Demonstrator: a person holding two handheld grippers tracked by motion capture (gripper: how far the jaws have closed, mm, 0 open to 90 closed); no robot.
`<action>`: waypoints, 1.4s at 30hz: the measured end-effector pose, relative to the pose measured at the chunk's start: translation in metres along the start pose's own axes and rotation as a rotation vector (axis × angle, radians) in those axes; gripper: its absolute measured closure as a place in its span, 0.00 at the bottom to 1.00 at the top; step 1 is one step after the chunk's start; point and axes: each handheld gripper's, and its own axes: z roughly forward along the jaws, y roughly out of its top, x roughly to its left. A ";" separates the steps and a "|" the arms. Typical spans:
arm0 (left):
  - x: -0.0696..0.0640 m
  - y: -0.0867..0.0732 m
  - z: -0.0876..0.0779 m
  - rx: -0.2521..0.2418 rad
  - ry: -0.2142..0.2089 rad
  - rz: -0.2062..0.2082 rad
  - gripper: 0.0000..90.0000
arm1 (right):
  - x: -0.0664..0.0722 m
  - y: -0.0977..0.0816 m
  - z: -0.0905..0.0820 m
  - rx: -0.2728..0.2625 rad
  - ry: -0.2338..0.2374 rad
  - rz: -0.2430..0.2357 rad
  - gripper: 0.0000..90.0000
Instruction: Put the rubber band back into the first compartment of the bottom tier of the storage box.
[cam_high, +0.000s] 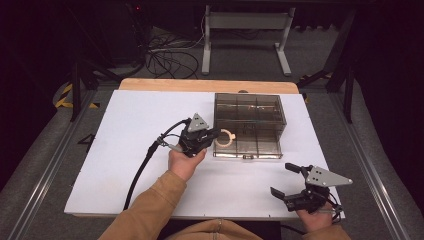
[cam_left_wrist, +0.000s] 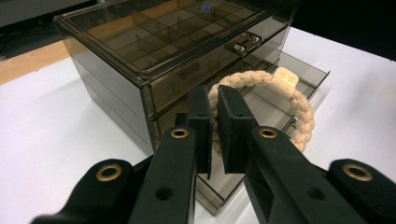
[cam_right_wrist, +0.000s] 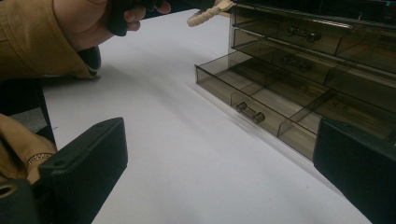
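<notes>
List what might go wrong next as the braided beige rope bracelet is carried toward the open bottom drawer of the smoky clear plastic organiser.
1. The left gripper pinches the braided beige rope bracelet at one edge, so the ring may swing or slip.
2. It hangs beside the smoky clear plastic organiser, above the open bottom drawer's corner; it could snag a wall or land across a divider.
3. The open right gripper rests apart, steadying nothing.

High view: fixed above my side of the white table (cam_high: 125, 165), facing forward and down, taking in the whole board. Left gripper view: rides my left gripper (cam_left_wrist: 212, 109), close against the smoked drawer box (cam_left_wrist: 140, 51). Right gripper view: low over the tabletop, near right, facing left and far (my sleeve shows). All three share the drawer box.
</notes>
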 end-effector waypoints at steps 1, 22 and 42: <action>0.000 -0.001 0.001 0.001 -0.003 -0.007 0.94 | 0.000 0.000 0.000 0.000 0.000 0.000 0.04; 0.001 -0.011 0.031 -0.005 -0.012 -0.027 0.94 | 0.000 0.000 0.000 0.002 0.004 0.003 0.04; 0.003 -0.019 0.041 0.057 0.027 0.020 0.94 | 0.000 -0.001 0.001 0.001 0.007 0.003 0.04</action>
